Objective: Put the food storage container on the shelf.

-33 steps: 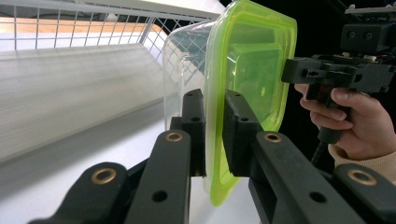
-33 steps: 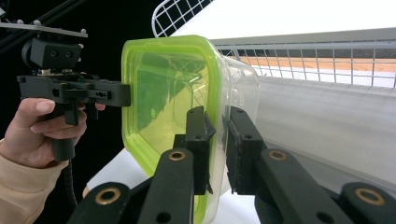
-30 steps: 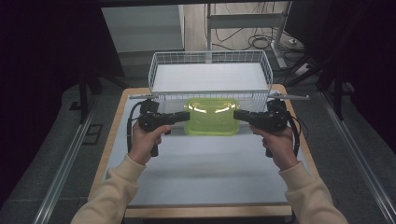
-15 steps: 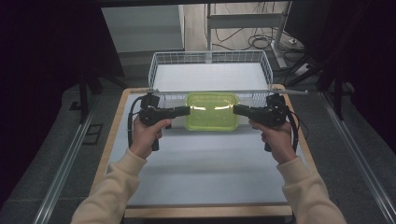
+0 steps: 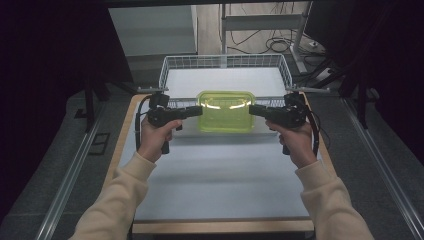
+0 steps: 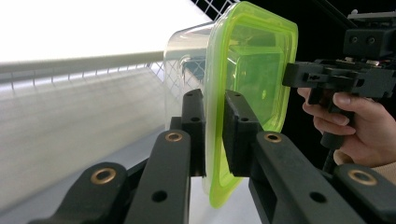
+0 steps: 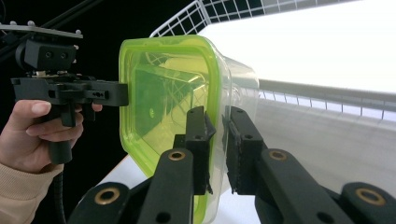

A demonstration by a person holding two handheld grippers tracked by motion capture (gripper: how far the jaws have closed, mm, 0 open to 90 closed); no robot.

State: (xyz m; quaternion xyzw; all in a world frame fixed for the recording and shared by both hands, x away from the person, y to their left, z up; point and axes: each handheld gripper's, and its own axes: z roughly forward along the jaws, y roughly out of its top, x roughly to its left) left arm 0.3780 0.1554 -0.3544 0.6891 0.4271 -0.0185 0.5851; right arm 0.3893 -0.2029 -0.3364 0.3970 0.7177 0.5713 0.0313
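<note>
A clear plastic container with a yellow-green lid [image 5: 225,110] hangs in the air over the near rim of a white wire basket [image 5: 172,70]. My left gripper [image 5: 196,110] is shut on the lid's left rim, and my right gripper [image 5: 253,110] is shut on its right rim. In the left gripper view the lid's edge [image 6: 215,140] sits clamped between the two black jaws, with the other gripper [image 6: 336,77] holding the far side. The right gripper view shows the lid rim [image 7: 215,121] pinched likewise, the opposite gripper [image 7: 70,91] beyond it.
The wire basket stands at the far end of the white-topped table [image 5: 220,185] with a wooden edge. Metal rails [image 5: 70,175] run along both sides on the grey floor. Cables and a desk leg [image 5: 280,45] lie behind the basket.
Both grippers have carried the container forward and slightly up, from in front of the basket to over its near rim.
</note>
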